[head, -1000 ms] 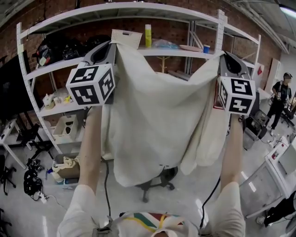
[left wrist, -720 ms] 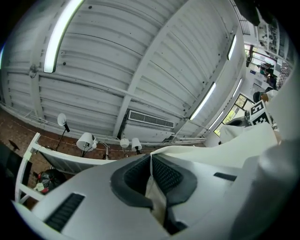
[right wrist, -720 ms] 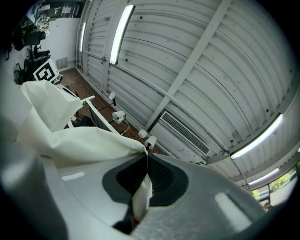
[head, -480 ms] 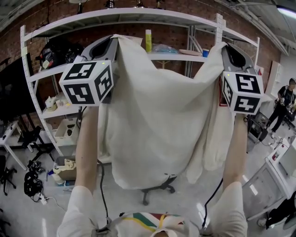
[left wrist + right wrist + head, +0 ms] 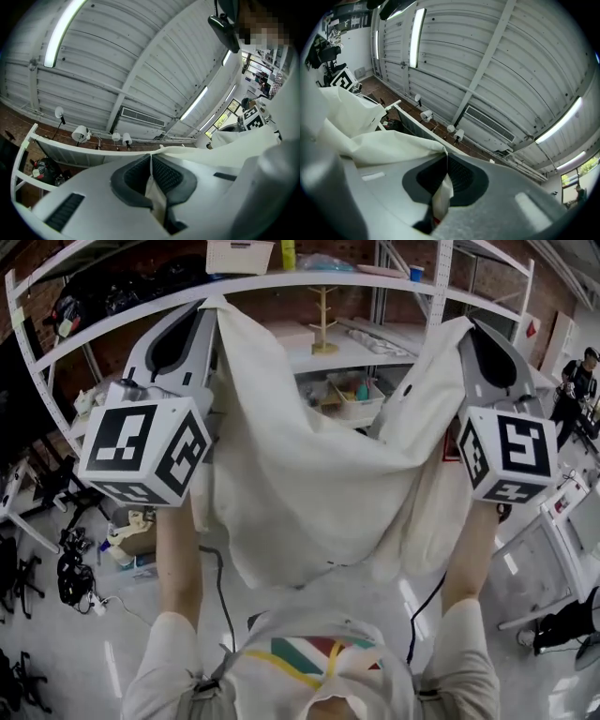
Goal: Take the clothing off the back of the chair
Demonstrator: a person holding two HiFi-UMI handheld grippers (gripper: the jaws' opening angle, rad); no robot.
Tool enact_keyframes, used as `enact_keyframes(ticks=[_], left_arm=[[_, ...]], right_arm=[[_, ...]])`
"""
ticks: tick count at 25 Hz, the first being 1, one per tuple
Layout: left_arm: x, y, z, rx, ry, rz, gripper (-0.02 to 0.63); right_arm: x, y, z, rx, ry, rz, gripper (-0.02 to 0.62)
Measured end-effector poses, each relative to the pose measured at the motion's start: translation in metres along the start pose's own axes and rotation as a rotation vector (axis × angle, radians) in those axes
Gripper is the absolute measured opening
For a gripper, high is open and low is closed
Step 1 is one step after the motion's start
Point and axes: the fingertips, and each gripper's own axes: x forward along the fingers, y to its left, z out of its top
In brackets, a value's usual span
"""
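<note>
Cream garment (image 5: pixel 309 484): hangs spread in the air in front of the person, with no chair in sight. Left gripper (image 5: pixel 212 307): jaws clamped on one top corner. Right gripper (image 5: pixel 466 326): jaws clamped on the other corner. Step, as judged: garment lifted off and being carried. Next move likely calls for a place to lay it down.

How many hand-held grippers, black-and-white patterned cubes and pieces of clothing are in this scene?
Hand-held grippers: 2 (left hand-held gripper, right hand-held gripper)
Patterned cubes: 2 (left cube, right cube)
Pieces of clothing: 1 (cream garment, clamped by both)
Total: 5
</note>
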Motion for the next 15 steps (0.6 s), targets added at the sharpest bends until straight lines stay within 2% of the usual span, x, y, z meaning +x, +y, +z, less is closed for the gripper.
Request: enact_keyframes(ticks=[4,8,15], left_arm=[[-0.017,-0.012,-0.05,-0.012,0.077,0.001,0.017],[-0.031,-0.019,-0.106,-0.057,0.169,0.005,0.018],[-0.062,-0.026,-0.177,-0.123,0.261,0.058,0.018]], right_arm=[[-0.017,0.025,-0.035,0.017,0.052,0.025,0.006],[-0.026,0.053,-0.083,0.047,0.137,0.055,0.006],[-0.045,0.087,-0.154,0.101,0.259,0.084,0.006]])
